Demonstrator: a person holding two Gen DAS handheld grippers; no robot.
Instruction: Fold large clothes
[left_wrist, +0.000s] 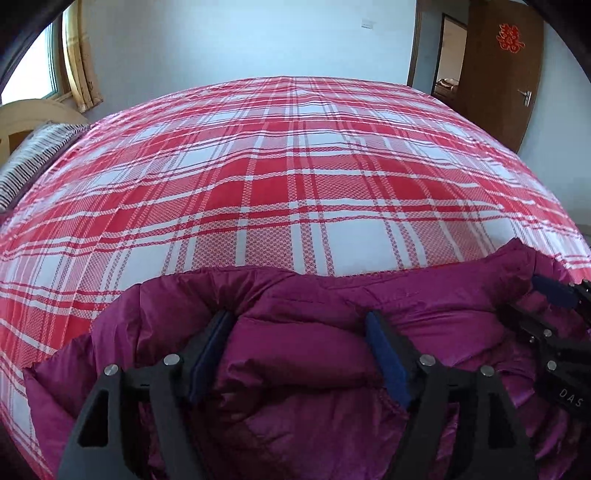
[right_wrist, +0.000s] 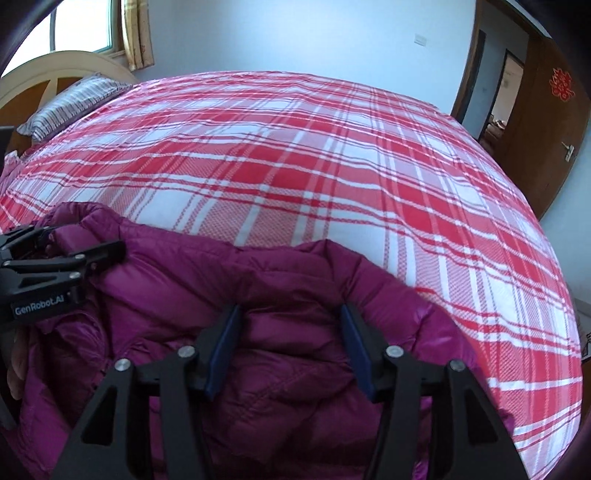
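Left wrist view first: the left tool (left_wrist: 299, 354) sits low at 6 o'clock, its blue-padded fingers (left_wrist: 388, 358) spread wide, and a puffy roll of the purple jacket (left_wrist: 295, 369) bulges up between them. The pads press against the fabric on either side, but whether they truly pinch it I cannot tell. The jacket lies on the near edge of the bed (left_wrist: 280, 177), filling the frame from 7 to 4 o'clock, its long axis running left to right across the view, with its far hem a curved line against the red plaid sheet. Over at 3 o'clock the right tool (left_wrist: 554, 295) pokes in from the edge, resting on the jacket's right end; its jaws are too cropped to read here. A striped pillow (left_wrist: 33, 158) sits at 9 o'clock, a brown door (left_wrist: 502, 74) at 1 o'clock.

Now the right wrist view: the right tool (right_wrist: 290, 345) is at 6 o'clock, jaws wide apart, a quilted fold of the jacket (right_wrist: 288, 369) swelling between the blue pads (right_wrist: 356, 354). The jacket spreads from 9 to 4 o'clock, again lying crosswise, its right end tapering out onto the bed (right_wrist: 332, 155) toward 4 o'clock. At 9 o'clock the left tool (right_wrist: 66, 254) shows side-on, black fingers parted over a raised ridge of jacket. The pillow (right_wrist: 70, 107) lies at 10 o'clock, the door (right_wrist: 546, 118) at 2 o'clock.
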